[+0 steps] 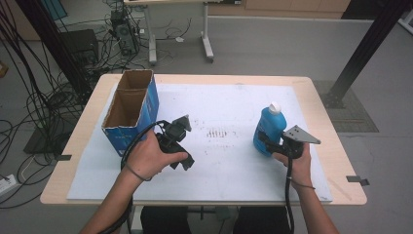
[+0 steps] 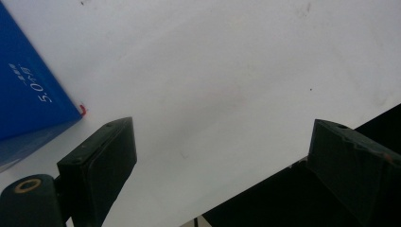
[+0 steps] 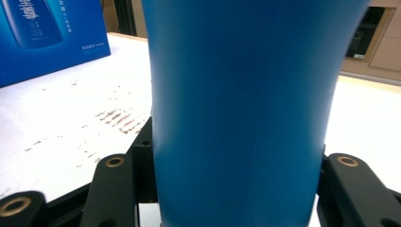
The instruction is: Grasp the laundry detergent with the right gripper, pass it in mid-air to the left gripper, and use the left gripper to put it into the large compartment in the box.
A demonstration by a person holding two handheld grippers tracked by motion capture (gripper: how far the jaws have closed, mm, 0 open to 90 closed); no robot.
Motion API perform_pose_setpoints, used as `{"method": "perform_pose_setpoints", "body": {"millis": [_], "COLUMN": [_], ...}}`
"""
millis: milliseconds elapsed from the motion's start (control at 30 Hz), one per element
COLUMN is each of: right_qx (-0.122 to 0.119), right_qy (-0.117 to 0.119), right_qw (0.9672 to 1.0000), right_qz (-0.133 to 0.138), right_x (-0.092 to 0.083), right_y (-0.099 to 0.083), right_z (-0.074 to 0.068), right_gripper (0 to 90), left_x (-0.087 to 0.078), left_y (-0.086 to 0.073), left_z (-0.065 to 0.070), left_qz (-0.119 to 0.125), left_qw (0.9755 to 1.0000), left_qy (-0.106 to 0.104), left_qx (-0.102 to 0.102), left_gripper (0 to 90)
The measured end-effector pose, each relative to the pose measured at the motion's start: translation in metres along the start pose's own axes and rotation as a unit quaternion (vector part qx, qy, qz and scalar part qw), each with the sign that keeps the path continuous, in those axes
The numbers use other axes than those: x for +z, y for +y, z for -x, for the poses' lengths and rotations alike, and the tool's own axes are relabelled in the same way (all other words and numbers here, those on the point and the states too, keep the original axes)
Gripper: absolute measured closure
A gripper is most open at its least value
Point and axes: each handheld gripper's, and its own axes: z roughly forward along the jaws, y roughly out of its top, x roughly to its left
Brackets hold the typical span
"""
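**Blue bottle in right gripper, box at far-left corner — one moment, three views**

**High view.** Table (image 1: 321, 105) of pale wood, a white sheet over most of its top. Item 1: blue bottle (image 1: 269, 127) with white cap, upright, near the right edge, about midway along it. Right gripper (image 1: 273, 145) closed around the lower body of the bottle from the person's side; the bottle's long axis runs vertical, across the level jaws. Item 2: open cardboard box (image 1: 131, 111), blue outside, brown inside, two compartments, at the far-left corner, mouth up. Left gripper (image 1: 184, 163) held in the left hand just beside the box's near end, nothing between its jaws. A faint brown stain (image 1: 217, 132) lies mid-table between box and bottle. The box lies well apart from the bottle, to its left; the right hand is the one on the bottle, the left hand the nearer to the box.

**Left gripper view.** Jaws stand wide apart over bare white sheet (image 2: 227, 71); a blue corner of the box (image 2: 28, 99) at the picture's left, not touched.

**Right gripper view.** Bottle (image 3: 241, 109) stands directly ahead between the jaws, both pressed to its sides. Box (image 3: 47, 38) farther off at upper left; a carry toward it would, by judgement, cross the stain.
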Motion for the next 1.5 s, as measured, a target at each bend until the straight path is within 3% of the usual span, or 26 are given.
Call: {"method": "perform_pose_setpoints", "body": {"millis": [567,767,900,1167,1333,1500], "right_qx": [0.001,0.0,-0.003,-0.012,-0.01,-0.012], "right_qy": [0.059,0.09,0.111,0.148,0.183,0.217], "right_qw": [0.9981,0.9959,0.9937,0.9889,0.983,0.9761], "right_qz": [-0.02,-0.014,-0.011,-0.011,-0.009,-0.009], "right_x": [-0.015,-0.02,-0.022,-0.026,-0.028,-0.03], "right_y": [0.044,0.058,0.067,0.077,0.08,0.085], "right_z": [0.002,0.001,0.0,0.0,0.001,0.0], "right_gripper": [44.9,44.9,44.8,44.8,44.7,44.7], "left_x": [-0.043,-0.058,-0.066,-0.078,-0.089,-0.101], "left_y": [0.011,0.017,0.022,0.025,0.026,0.026], "left_z": [-0.002,-0.002,-0.002,0.002,0.003,0.005], "left_qz": [0.021,0.033,0.041,0.042,0.045,0.056], "left_qw": [0.9993,0.9981,0.996,0.9906,0.9875,0.9825], "left_qy": [0.007,-0.015,-0.036,-0.046,-0.045,-0.044], "left_qx": [0.03,0.049,0.071,0.122,0.144,0.172], "left_gripper": [9.2,9.5,9.5,9.1,9.0,9.3]}}
